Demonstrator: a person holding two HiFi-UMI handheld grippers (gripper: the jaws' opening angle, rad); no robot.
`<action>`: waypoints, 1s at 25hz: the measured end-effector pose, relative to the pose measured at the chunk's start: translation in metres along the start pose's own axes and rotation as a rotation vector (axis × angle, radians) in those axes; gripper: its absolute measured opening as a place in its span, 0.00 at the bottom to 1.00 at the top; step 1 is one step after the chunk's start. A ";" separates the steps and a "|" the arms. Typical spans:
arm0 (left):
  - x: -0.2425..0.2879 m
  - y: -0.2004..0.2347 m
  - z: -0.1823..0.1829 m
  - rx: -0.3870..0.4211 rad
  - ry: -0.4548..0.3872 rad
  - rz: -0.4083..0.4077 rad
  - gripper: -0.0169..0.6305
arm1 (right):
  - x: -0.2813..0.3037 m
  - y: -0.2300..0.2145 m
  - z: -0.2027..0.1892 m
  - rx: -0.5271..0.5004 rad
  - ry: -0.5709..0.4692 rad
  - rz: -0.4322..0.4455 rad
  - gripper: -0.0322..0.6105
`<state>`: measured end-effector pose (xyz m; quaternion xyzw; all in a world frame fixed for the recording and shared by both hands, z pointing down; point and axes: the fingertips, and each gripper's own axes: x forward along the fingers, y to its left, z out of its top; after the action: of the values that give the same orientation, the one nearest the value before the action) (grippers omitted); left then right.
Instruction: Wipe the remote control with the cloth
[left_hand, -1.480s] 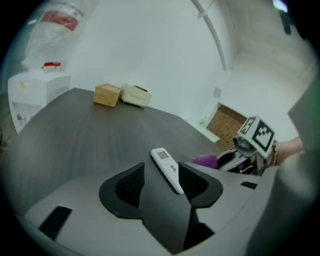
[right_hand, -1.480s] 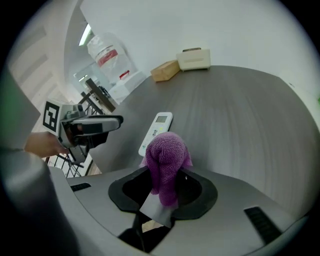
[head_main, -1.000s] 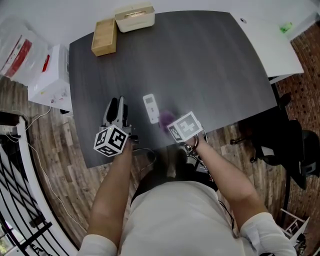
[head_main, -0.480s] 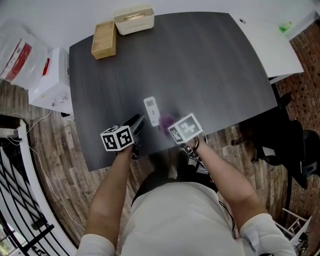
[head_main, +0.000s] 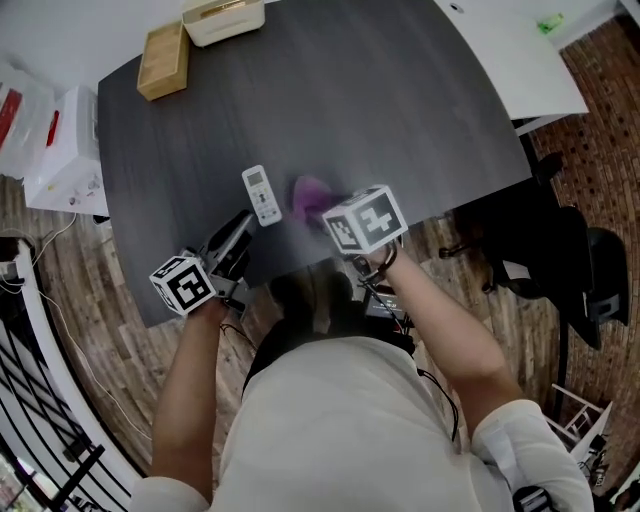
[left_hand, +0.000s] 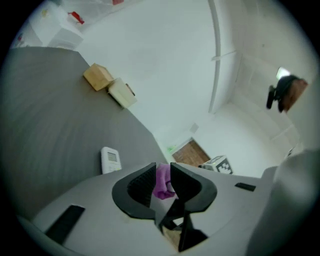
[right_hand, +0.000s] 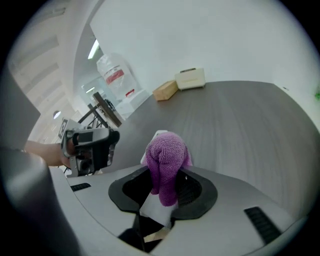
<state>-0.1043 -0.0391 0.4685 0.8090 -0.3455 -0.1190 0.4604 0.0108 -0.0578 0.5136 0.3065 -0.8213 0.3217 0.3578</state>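
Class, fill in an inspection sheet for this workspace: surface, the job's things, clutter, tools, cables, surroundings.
Surface: dark grey table, wood-grain top.
Job's things: white remote control lies flat, buttons up; purple cloth is bunched just right of it, not on it.
Clutter: wooden box and cream box at the far edge.
Tools: right tool is shut on the cloth; left tool is empty, its jaws have just been closing, with a narrow gap left.
Cables: thin cable on the floor at left.
Surroundings: wood floor, white carton at left, dark chair at right, white table.
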 end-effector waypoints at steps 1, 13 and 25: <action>-0.003 -0.017 0.001 -0.023 -0.043 -0.044 0.16 | -0.013 -0.003 0.004 0.004 -0.031 0.005 0.24; -0.053 -0.166 -0.048 -0.018 -0.252 -0.173 0.15 | -0.152 0.003 0.002 0.024 -0.292 0.158 0.24; -0.122 -0.227 -0.056 0.023 -0.358 -0.299 0.07 | -0.234 0.065 -0.051 0.082 -0.456 0.147 0.24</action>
<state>-0.0633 0.1556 0.2962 0.8223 -0.2992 -0.3236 0.3599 0.1124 0.0834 0.3371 0.3246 -0.8872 0.3027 0.1262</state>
